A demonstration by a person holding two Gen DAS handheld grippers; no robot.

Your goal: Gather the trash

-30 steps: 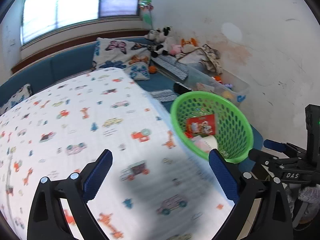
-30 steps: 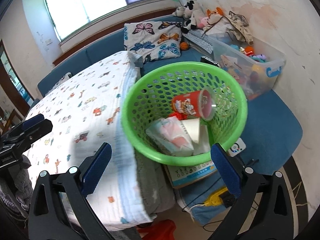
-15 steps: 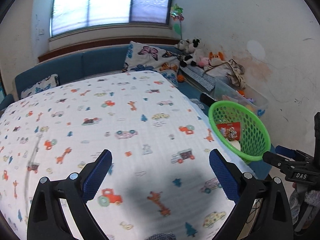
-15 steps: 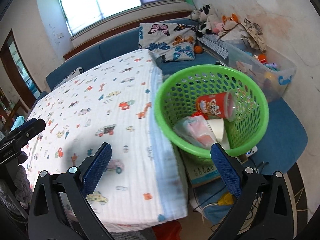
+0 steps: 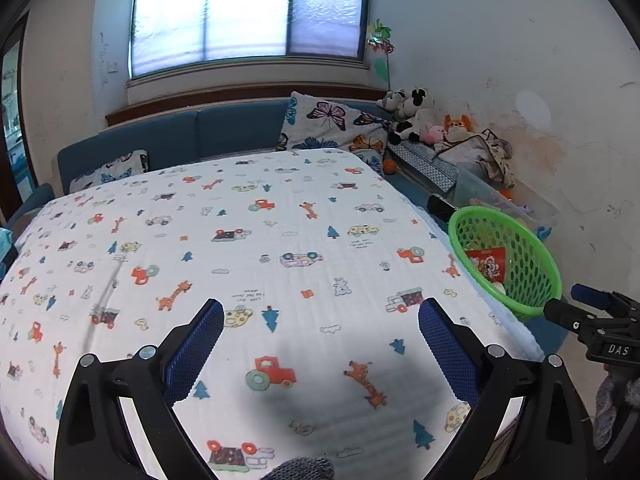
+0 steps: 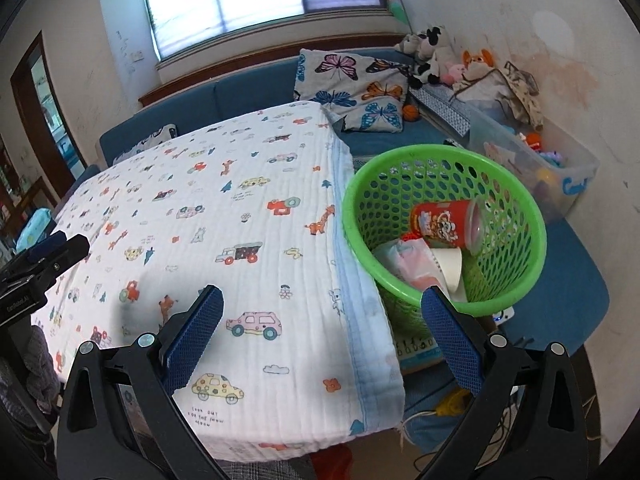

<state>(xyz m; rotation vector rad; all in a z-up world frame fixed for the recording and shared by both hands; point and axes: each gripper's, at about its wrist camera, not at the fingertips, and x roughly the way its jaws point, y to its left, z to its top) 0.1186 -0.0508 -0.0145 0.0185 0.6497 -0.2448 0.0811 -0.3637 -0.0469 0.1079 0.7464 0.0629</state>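
A green plastic basket [image 6: 516, 272] stands on a blue bench right of the table; it also shows in the left wrist view [image 5: 532, 280]. In it lie a red snack cup [image 6: 440, 222], a white paper cup [image 6: 450, 264] and a pale crumpled wrapper [image 6: 408, 262]. The red cup shows in the left wrist view [image 5: 486, 262]. My left gripper [image 5: 320, 344] is open and empty above the table's printed cloth [image 5: 248, 248]. My right gripper [image 6: 320, 332] is open and empty above the cloth's right edge [image 6: 360, 320], beside the basket.
A clear toy box [image 6: 560, 168] stands behind the basket. Butterfly pillows [image 6: 356, 88] and stuffed toys [image 6: 436, 56] lie on the blue sofa [image 5: 224, 132]. A book [image 6: 416, 350] and cables [image 6: 444, 408] lie below the basket. The right gripper shows at the left view's right edge [image 5: 592, 320].
Both grippers have pulled back and left from the basket, over the table. The basket now looks smaller and further right in both views. Both stay open.
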